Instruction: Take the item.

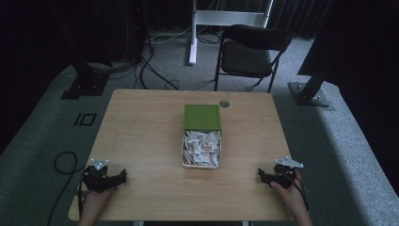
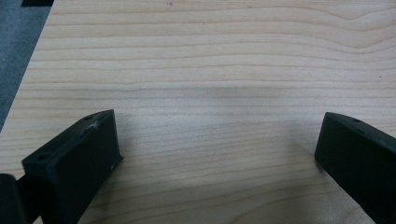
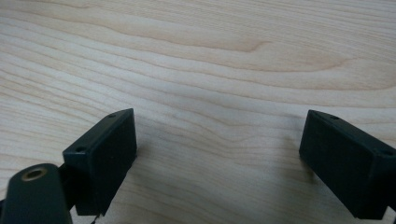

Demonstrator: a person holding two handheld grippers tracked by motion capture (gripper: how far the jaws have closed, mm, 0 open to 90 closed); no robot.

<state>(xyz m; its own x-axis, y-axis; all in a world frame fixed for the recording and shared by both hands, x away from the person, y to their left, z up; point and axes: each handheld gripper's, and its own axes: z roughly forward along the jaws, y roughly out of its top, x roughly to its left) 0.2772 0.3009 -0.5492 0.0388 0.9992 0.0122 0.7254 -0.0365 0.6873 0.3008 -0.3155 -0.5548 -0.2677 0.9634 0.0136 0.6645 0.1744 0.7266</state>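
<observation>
A white box [image 1: 201, 149] full of several pale paper-like pieces sits at the table's middle, with a green lid [image 1: 202, 117] lying just behind it. My left gripper [image 1: 113, 179] rests at the front left corner of the wooden table [image 1: 141, 136], held by a hand. Its jaws stand wide apart over bare wood [image 2: 219, 135]. My right gripper [image 1: 264, 176] rests at the front right, also held by a hand, jaws wide apart with nothing between them [image 3: 219, 140]. Both grippers are well away from the box.
A small round grommet [image 1: 224, 103] sits near the table's far edge. Beyond the table stand a black folding chair [image 1: 251, 52], a white stand leg [image 1: 192, 33] and dark frame posts. Cables [image 1: 63, 162] lie on the grey carpet at left.
</observation>
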